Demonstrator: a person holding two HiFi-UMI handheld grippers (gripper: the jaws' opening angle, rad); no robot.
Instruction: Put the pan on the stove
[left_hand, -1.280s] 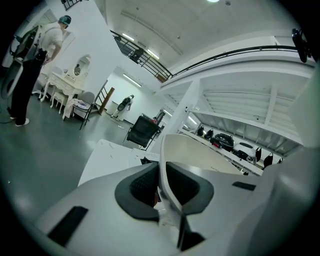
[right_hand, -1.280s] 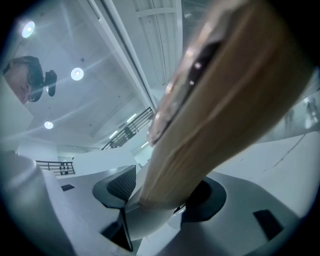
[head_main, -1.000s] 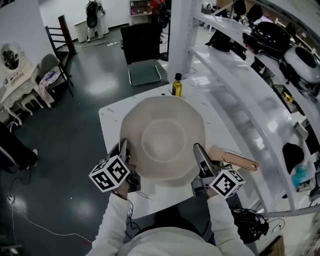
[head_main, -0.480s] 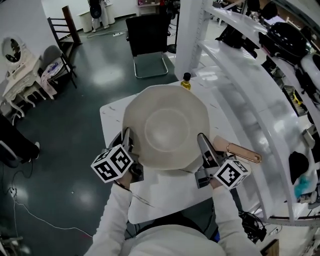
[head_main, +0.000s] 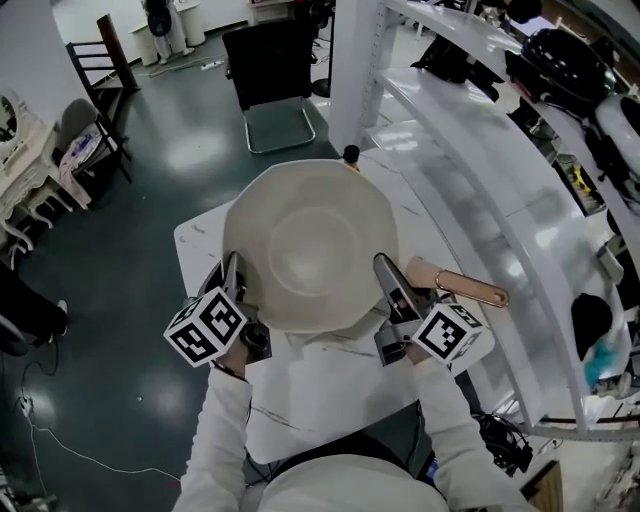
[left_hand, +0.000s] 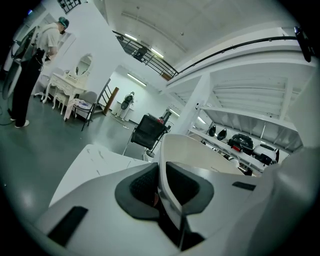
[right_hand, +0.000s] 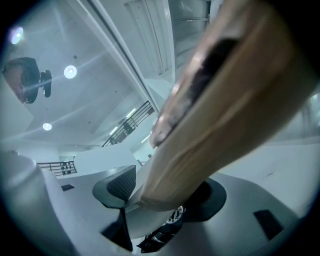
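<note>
A big cream pan (head_main: 310, 245) hangs over the white table (head_main: 330, 385), carried between both grippers. My left gripper (head_main: 232, 285) is shut on the pan's left rim; in the left gripper view the thin rim (left_hand: 200, 155) runs between the dark pads (left_hand: 142, 187). On the other side my right gripper (head_main: 392, 290) is shut on the pan's tan wooden handle (head_main: 465, 287), which fills the right gripper view (right_hand: 225, 100) and passes between the jaws. No stove shows in any view.
A dark bottle cap (head_main: 351, 153) peeks out behind the pan's far rim. White shelves (head_main: 480, 150) with dark cookware run along the right. A white pillar (head_main: 350, 60) and a black chair (head_main: 265, 70) stand beyond the table.
The pan has moved away from me and a little left with both grippers still on it. It now covers nearly all of the bottle.
</note>
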